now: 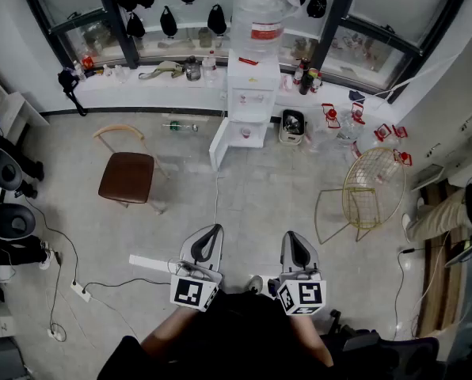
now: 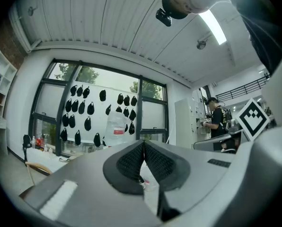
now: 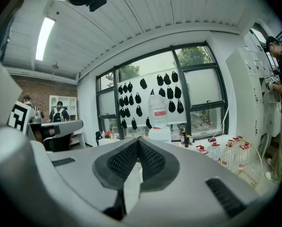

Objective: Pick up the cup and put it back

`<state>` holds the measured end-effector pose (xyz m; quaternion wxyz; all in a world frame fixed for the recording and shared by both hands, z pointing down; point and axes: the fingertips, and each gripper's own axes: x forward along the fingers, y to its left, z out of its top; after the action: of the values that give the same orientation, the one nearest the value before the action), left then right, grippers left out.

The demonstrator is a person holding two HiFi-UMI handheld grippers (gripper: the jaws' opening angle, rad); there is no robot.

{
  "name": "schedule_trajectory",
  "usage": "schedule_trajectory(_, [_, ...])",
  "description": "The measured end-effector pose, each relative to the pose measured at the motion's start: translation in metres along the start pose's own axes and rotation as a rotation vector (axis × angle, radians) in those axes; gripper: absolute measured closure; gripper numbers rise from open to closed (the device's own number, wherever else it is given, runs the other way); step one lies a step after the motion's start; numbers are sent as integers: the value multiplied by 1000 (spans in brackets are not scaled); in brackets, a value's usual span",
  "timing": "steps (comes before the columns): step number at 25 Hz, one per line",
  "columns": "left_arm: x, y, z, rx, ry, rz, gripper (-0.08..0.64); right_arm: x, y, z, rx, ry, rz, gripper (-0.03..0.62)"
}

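Left hand-held gripper (image 1: 209, 239) and right hand-held gripper (image 1: 296, 244) are both hanging over the floor (image 1: 252, 184), jaws pinched fully together.

**Materials and finishes.** The shells of the left gripper (image 2: 144, 144) and the right gripper (image 3: 138, 141) are seen as smooth, matt grey plastic. Their pads (image 2: 131, 162) are black, finely ribbed and rubber-like. The marker cubes (image 1: 193, 293) are matt, printed black on white. The floor (image 1: 260, 188) is shown pale and smooth, like sealed concrete. The chair (image 1: 127, 176) is fitted with a brown, leather-like seat of soft sheen and a pale wooden back rail. The wire chair (image 1: 374, 182) is formed of thin gold-toned metal. The water dispenser (image 1: 252, 93) is cased in glossy white plastic, and its bottle (image 1: 260, 8) in translucent plastic. A wall (image 3: 41, 86) of rough red brick is seen in the right gripper view.
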<state>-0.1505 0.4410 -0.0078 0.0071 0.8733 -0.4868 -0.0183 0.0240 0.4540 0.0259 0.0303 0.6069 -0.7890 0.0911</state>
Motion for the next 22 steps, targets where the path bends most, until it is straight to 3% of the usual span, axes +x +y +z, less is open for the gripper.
schedule_trajectory(10, [-3,3,1,-40,5,8,554,0,6,1,-2,-3,4,597])
schedule_trajectory(16, [-7,8,0,-5,0,-3,554,0,9,6,-1,-33,-14,597])
schedule_trajectory(22, [-13,17,-7,-41,6,5,552,1,19,8,-5,-55,-18,597])
